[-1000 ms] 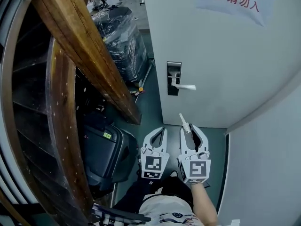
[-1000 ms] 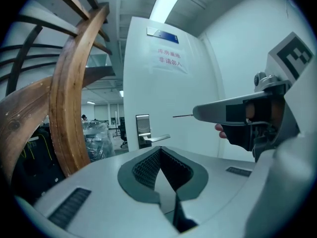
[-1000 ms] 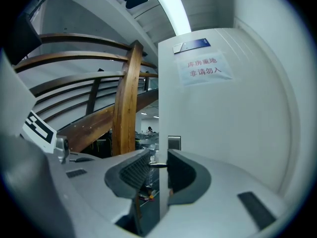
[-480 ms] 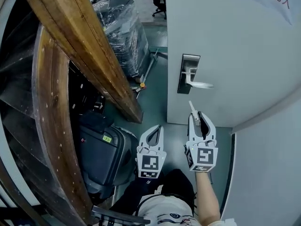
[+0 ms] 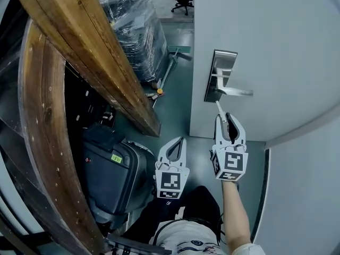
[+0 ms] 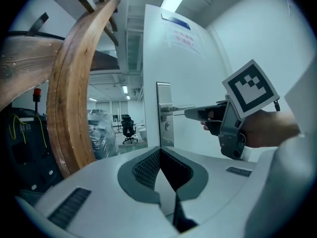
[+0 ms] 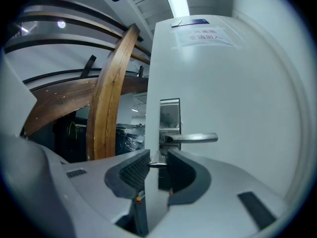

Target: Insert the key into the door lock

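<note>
A silver lock plate [image 5: 220, 76] with a lever handle [image 5: 235, 91] is set in the white door [image 5: 276, 47]. My right gripper [image 5: 227, 119] is shut on a thin key [image 5: 219, 109]. The key points up at the plate's lower end, just below the handle, with a small gap left. The right gripper view has the key [image 7: 156, 165] held across the pads, and the lock plate [image 7: 170, 115] and handle [image 7: 195, 138] are straight ahead. My left gripper [image 5: 179, 141] hangs lower left, shut with nothing in it. From the left gripper view the right gripper [image 6: 218, 117] reaches toward the plate [image 6: 164, 114].
A thick curved wooden beam [image 5: 90, 52] slants down on the left, close to the door's edge. A black suitcase [image 5: 109, 174] stands under it on the green floor. A plastic-wrapped stack [image 5: 135, 31] sits beyond. A printed sign [image 7: 200, 33] hangs high on the door.
My right gripper has carried the key forward, so its tip now sits just under the lock plate. The left gripper stays shut at lower left. The door fills more of the head view.
</note>
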Tool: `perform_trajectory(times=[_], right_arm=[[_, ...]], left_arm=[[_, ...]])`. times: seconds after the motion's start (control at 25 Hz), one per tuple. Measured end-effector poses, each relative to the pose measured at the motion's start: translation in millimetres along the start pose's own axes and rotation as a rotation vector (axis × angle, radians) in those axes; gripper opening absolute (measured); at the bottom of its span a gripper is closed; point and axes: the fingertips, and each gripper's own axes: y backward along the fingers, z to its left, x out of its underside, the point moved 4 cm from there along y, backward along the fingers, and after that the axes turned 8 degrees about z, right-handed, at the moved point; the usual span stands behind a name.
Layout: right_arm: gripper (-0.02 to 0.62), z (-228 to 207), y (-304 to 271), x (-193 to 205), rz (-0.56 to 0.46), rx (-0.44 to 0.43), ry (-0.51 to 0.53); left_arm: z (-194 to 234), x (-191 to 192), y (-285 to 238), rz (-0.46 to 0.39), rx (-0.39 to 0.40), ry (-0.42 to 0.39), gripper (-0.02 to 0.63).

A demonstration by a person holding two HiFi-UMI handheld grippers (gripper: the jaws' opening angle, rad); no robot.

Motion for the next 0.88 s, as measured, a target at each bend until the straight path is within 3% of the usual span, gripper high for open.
perform_trajectory(times=[0.4,0.88], right_arm=[[0.120,-13.7,-43.1,20.1,-0.012,0.023,-0.014],[0.118,-19.2,-64.1,32.2,0.000,0.021,-0.032]], left_arm=[[3.0,37.0,-14.1,0.033,0.001,0.007,0.003],[11.8,49.8,-21.7,0.047,-0.014,0.012,0.003]])
